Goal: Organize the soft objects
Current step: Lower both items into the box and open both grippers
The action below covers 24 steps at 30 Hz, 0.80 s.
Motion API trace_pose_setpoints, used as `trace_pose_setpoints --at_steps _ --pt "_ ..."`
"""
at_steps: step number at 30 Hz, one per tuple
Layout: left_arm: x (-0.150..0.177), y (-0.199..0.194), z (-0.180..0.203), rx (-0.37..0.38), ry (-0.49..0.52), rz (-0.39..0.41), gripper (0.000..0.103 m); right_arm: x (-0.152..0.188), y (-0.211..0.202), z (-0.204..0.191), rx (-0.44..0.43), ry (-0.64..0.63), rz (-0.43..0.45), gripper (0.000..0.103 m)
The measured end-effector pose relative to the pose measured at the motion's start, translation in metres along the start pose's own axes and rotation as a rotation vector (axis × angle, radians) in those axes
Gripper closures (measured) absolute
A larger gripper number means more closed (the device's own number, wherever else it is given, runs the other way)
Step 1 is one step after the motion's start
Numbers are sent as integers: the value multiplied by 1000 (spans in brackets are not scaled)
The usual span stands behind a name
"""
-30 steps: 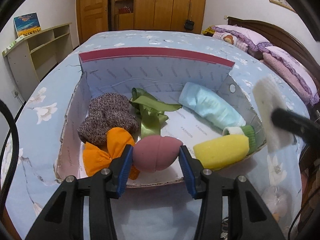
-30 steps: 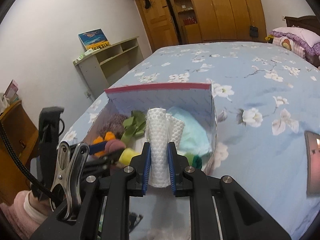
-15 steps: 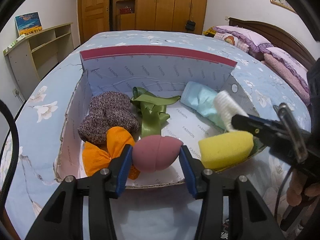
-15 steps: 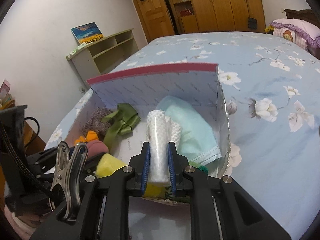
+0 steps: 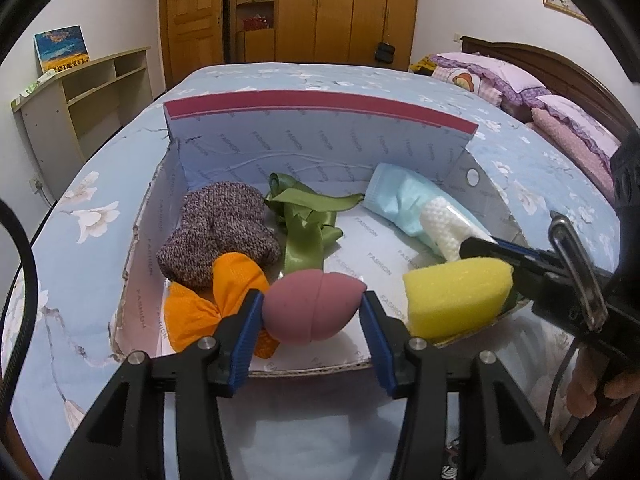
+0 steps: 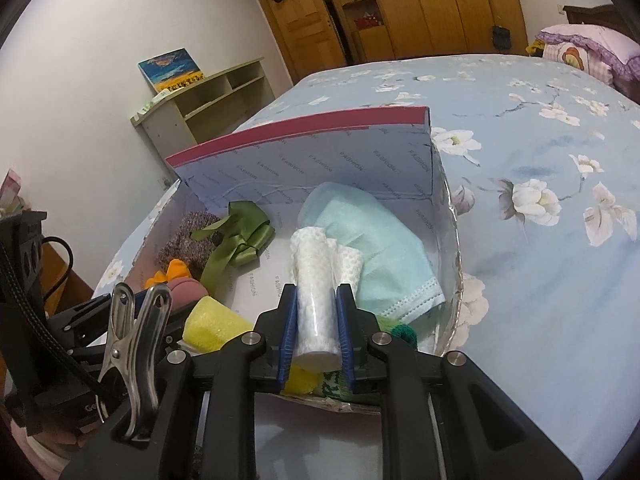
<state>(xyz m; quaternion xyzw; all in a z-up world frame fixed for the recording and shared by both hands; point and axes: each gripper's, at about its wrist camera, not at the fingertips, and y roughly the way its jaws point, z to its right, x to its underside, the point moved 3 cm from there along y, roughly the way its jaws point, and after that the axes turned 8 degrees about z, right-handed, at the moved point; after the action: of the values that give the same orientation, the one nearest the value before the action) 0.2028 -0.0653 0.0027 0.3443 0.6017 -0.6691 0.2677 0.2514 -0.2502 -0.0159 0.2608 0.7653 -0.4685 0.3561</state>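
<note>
Left gripper [image 5: 312,316] grasps a mauve egg-shaped sponge [image 5: 314,306]; right gripper [image 6: 316,332], jaws opening, clasps a white textured cloth roll [image 6: 316,292] above the open cardboard box [image 5: 320,148] at the bed's [image 6: 540,280] near edge.

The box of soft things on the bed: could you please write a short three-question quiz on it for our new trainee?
1. True or false: the pink egg-shaped sponge sits between the fingers of the left gripper.
2. What does the right gripper hold over the box? A) the green ribbon B) the white textured roll C) the yellow sponge
3. Which thing lies against the knitted brown-grey piece, on its near side?

Key
1. True.
2. B. The roll sits between the pads, over the light blue face mask.
3. The orange cloth.
</note>
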Motion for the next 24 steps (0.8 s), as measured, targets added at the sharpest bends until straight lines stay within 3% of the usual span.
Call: trace_pose_setpoints --at_steps 14,24 --pt "2 -1 2 -37 -15 -1 46 -1 -4 1 -11 25 19 62" --pt "0 -1 2 -65 -26 0 42 0 -10 2 -36 34 50 54"
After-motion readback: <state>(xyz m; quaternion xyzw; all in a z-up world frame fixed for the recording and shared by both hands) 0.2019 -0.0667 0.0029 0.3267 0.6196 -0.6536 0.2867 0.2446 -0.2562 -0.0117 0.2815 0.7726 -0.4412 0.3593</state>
